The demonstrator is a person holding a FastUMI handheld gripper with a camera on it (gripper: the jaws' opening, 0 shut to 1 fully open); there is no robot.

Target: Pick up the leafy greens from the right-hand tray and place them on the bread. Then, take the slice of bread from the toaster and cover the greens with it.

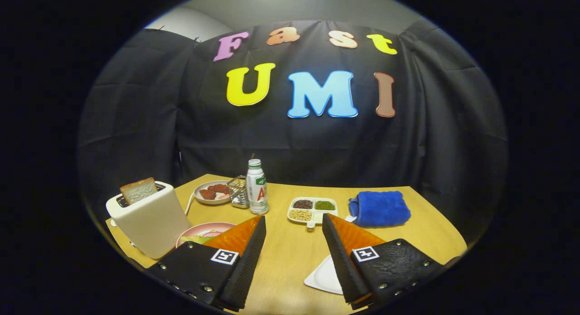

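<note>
Jaws (292, 240) standing released, wide apart, gripping nothing — bare tabletop (290, 260) showing between them. Toaster (149, 217) sitting beyond the left finger, bread slice (138, 190) poking up from its slot. Pink plate (206, 231) lying just beside the toaster, greens (195, 239) resting on it. White tray (325, 276) peeking out under the right finger.

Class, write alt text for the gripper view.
An open claw hovers empty above a wooden table. Beside its fingers stands a toaster holding a bread slice; beyond them are a bottle and blue towel.
</note>
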